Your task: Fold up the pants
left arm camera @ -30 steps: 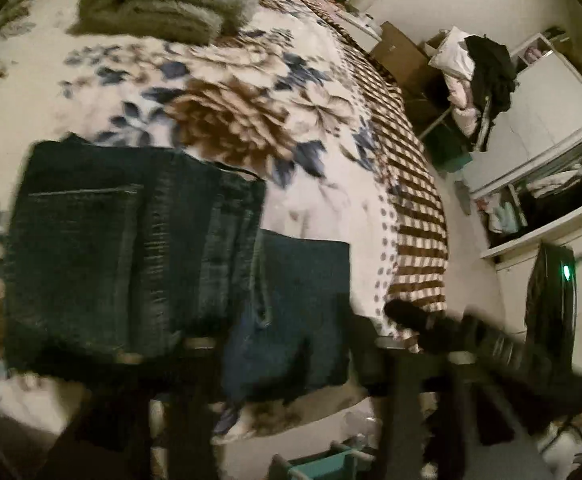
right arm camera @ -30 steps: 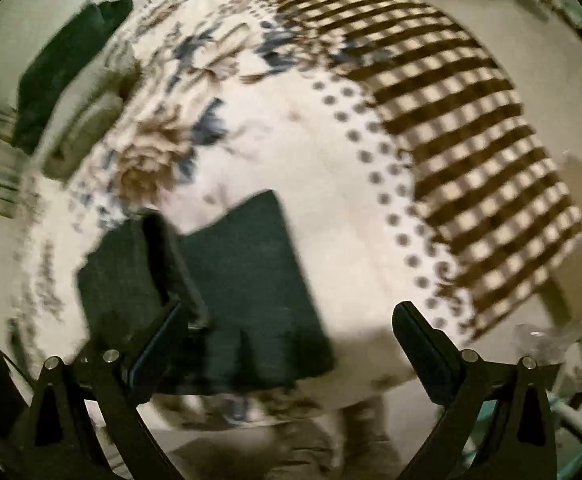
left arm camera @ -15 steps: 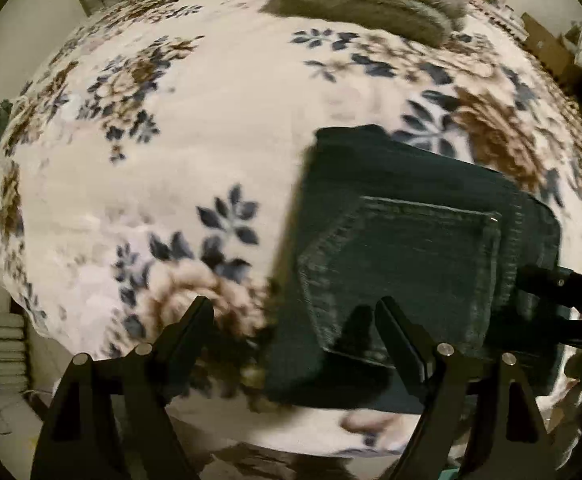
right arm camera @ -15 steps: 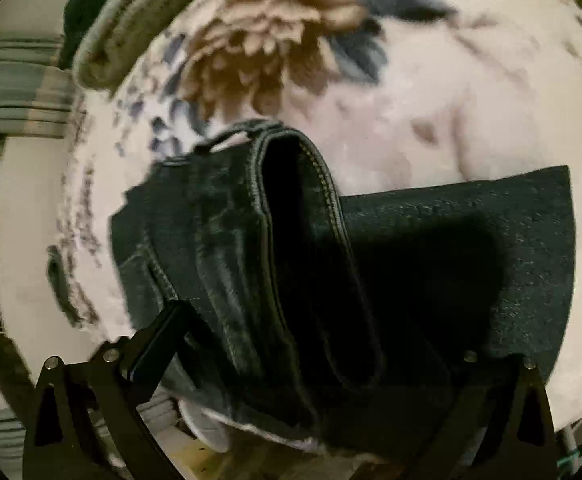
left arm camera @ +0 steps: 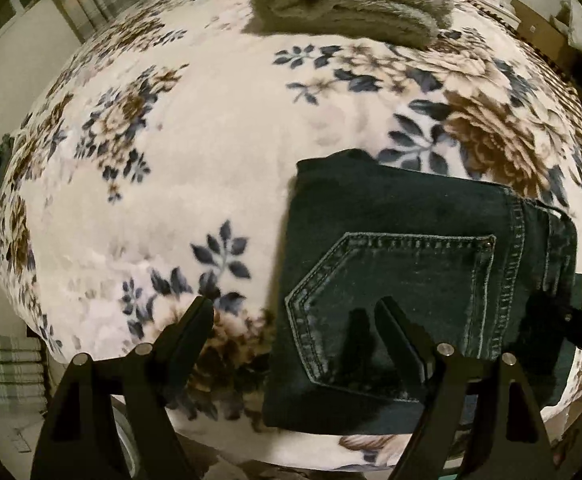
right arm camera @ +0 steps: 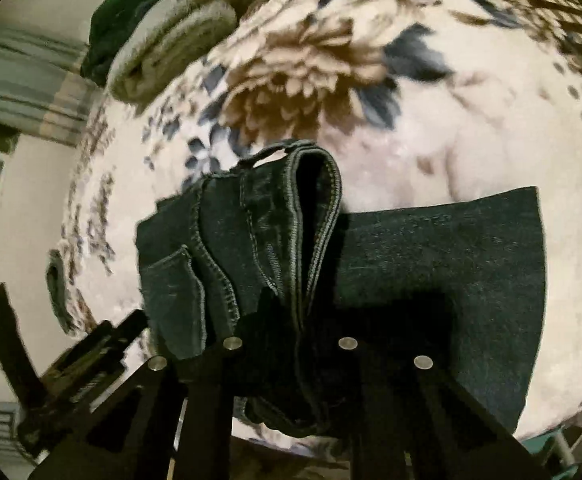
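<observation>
Dark denim pants (left arm camera: 411, 248) lie folded on a floral blanket (left arm camera: 195, 168), back pocket up, near the bed's front edge. My left gripper (left arm camera: 295, 304) is open and straddles their left edge: one finger (left arm camera: 195, 320) over the blanket, the other over the pocket. In the right wrist view the pants (right arm camera: 431, 256) show a raised waistband fold and a flat leg panel to its right. My right gripper (right arm camera: 295, 312) is closing, its jaws drawn in around that waistband fold. Its tips are lost in shadow. The right gripper (left arm camera: 547, 312) also shows at the pants' right end.
A rolled grey-beige towel (left arm camera: 351, 4) lies at the far side of the bed, with a dark green cloth (right arm camera: 131, 12) beside it. The blanket drops off just below the pants. Boxes and clothes stand past the bed's right side (left arm camera: 547, 36). The left gripper's body (right arm camera: 87, 364) is at lower left.
The left gripper swung from the pants' right part to their left edge and tilted down. The right gripper came down onto the waistband and its wide jaws drew in around the fold.
</observation>
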